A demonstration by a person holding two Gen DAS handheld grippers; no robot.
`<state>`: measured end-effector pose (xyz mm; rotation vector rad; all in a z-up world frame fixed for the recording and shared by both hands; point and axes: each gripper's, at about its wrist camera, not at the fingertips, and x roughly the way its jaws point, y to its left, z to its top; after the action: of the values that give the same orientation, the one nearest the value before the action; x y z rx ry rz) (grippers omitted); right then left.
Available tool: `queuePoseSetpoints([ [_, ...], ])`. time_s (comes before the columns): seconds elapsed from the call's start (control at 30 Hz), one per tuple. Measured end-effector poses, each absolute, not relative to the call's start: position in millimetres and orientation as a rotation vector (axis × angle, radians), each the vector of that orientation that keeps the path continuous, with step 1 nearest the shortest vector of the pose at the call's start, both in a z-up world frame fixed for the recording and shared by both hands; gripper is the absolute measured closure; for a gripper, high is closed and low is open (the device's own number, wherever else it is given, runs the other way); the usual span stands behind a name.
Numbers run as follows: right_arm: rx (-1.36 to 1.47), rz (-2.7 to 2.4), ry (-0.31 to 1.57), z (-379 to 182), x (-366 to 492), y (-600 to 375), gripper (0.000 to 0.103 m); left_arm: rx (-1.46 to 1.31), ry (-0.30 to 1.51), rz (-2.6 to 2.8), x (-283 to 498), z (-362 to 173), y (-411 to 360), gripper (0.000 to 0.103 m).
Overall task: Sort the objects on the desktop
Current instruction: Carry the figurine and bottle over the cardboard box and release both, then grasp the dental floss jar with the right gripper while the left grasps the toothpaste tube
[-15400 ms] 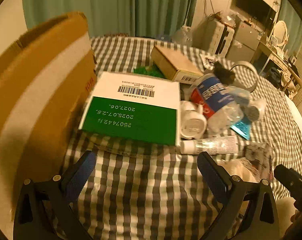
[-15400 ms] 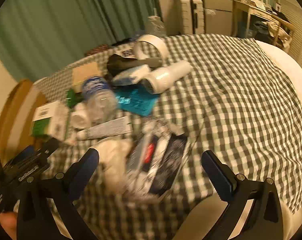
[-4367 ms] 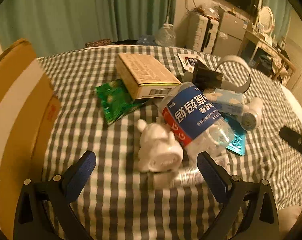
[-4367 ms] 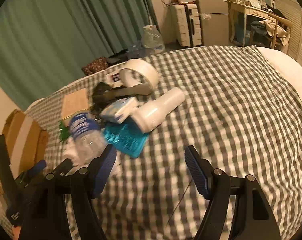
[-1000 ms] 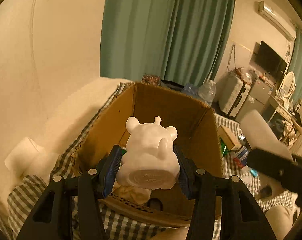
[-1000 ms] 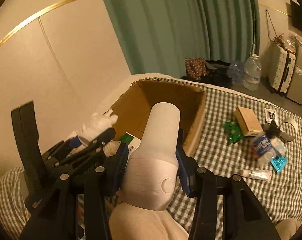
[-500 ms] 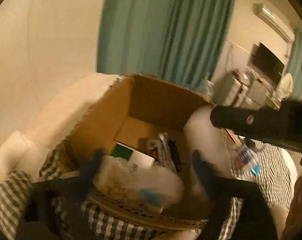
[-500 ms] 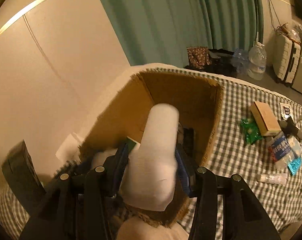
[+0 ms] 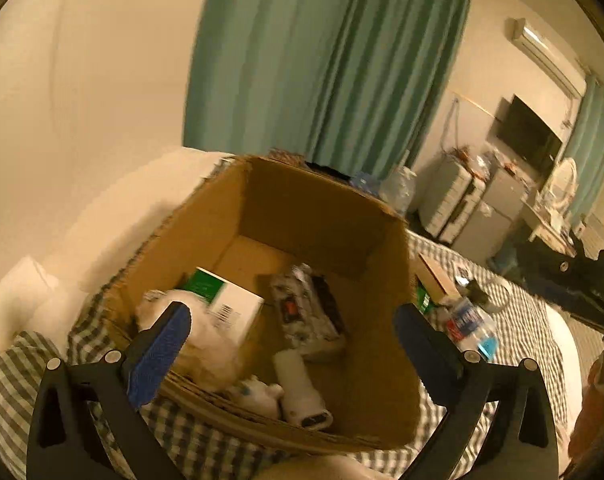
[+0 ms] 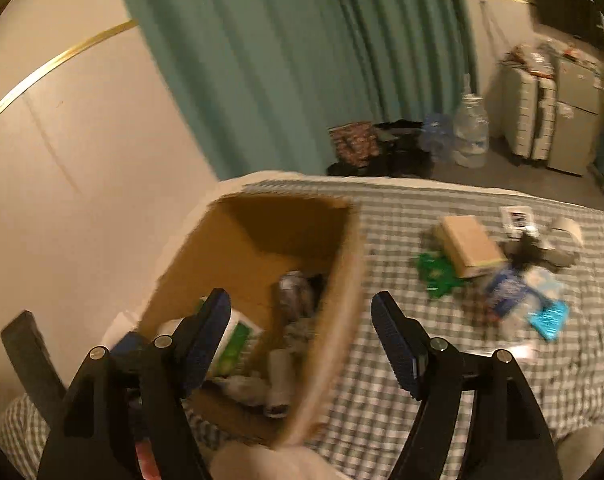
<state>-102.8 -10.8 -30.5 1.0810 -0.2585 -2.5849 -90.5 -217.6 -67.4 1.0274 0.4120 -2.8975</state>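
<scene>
White cylinder flat in cardboard box, dark end toward camera.

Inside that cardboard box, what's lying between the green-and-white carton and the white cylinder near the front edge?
In the left wrist view, a small white figurine lies between the green-and-white carton and the white cylinder, low in the cardboard box.

Right gripper jaws just opening, empty, above cardboard box.
</scene>
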Motion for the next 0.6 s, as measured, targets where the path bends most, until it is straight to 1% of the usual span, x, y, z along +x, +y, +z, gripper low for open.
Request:
queuePoseSetpoints([
  [0.13, 1.062, -2.642, -0.345, -24.2, -93.7, 40.0, 0.030, 1.072, 0.345, -2.933, -87.5, -62.5, -184.9, 0.000],
  [0.2, 1.039, -2.676, -0.362, -19.1, -88.9, 65.7, 0.030, 1.121, 0.352, -2.973, -85.9, -59.3, -169.5, 0.000],
  [0.3, 1.019, -2.714, -0.323, -12.9, -80.5, 94.9, 0.030, 1.183, 0.425, -3.018, -84.7, -52.5, -146.6, 0.000],
  [0.37, 1.010, -2.735, -0.275, -12.1, -74.1, 110.5, 0.030, 1.196, 0.432, -3.012, -85.0, -47.8, -128.9, 0.000],
  [0.47, 0.996, -2.748, -0.232, -16.4, -66.5, 131.3, 0.030, 1.206, 0.392, -3.025, -86.1, -48.7, -105.9, 0.000],
  [0.6, 1.028, -2.723, -0.216, -36.7, -67.0, 155.6, 0.030, 1.213, 0.278, -3.041, -91.1, -55.6, -66.2, 0.000],
])
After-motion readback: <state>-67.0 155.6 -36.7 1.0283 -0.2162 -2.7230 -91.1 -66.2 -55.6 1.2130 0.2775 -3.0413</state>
